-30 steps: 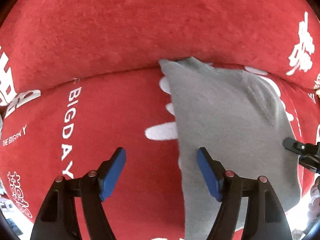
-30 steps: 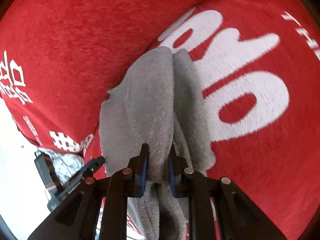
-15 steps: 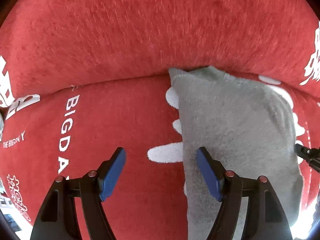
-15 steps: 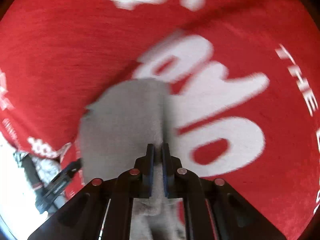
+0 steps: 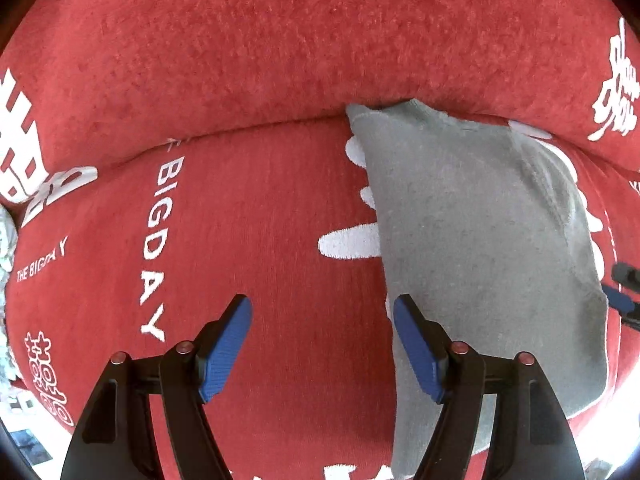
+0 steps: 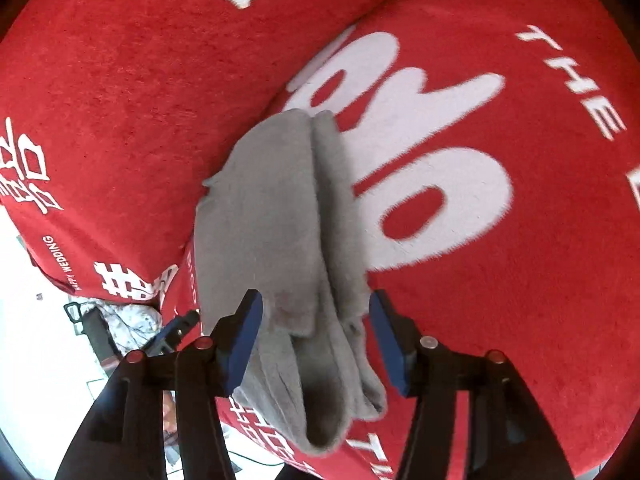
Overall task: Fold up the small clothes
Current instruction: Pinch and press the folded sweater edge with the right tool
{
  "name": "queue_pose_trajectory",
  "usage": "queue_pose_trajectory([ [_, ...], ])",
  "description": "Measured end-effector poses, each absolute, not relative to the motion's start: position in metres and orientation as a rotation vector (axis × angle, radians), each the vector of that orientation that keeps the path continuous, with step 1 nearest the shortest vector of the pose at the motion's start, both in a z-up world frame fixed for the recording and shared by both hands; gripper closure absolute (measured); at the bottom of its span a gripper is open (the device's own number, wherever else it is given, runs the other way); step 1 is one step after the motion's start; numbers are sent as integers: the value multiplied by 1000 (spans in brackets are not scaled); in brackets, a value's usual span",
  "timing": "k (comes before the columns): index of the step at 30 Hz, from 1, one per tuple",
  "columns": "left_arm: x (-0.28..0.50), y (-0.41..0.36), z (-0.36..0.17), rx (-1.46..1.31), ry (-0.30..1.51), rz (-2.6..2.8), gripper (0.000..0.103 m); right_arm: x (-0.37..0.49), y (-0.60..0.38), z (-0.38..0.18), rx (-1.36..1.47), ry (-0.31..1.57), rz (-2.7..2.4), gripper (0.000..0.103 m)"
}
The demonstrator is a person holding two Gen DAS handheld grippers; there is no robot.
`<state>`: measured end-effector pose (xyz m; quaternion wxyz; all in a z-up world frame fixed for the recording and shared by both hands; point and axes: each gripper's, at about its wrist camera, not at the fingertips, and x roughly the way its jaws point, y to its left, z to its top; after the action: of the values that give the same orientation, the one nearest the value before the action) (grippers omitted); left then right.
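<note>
Right tongs have just let go and stand spread around the grey cloth at the red cushion's front edge, left tongs spread too, so it may slip off.

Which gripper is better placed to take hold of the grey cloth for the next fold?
Right. The right gripper, jaws just opened, straddles the grey cloth. The left gripper is open over bare red cover beside the cloth's edge.
</note>
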<state>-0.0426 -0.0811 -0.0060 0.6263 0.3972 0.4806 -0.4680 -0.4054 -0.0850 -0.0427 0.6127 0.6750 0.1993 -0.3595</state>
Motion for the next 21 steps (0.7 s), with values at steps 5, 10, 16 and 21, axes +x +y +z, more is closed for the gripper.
queue_pose_trajectory([
  [5, -43, -92, -9, 877, 1110, -1054, 29, -381, -116, -59, 1570, 559, -800, 90],
  [10, -62, -92, -2, 870, 1074, -1122, 29, -374, -111, -26, 1328, 692, -891, 96],
  [16, -73, -87, -14, 889, 1064, -1110, 28, -382, -110, -55, 1422, 691, -902, 95],
  [21, -69, -76, 0, 920, 1079, -1120, 28, -375, -91, -29, 1359, 718, -896, 95],
])
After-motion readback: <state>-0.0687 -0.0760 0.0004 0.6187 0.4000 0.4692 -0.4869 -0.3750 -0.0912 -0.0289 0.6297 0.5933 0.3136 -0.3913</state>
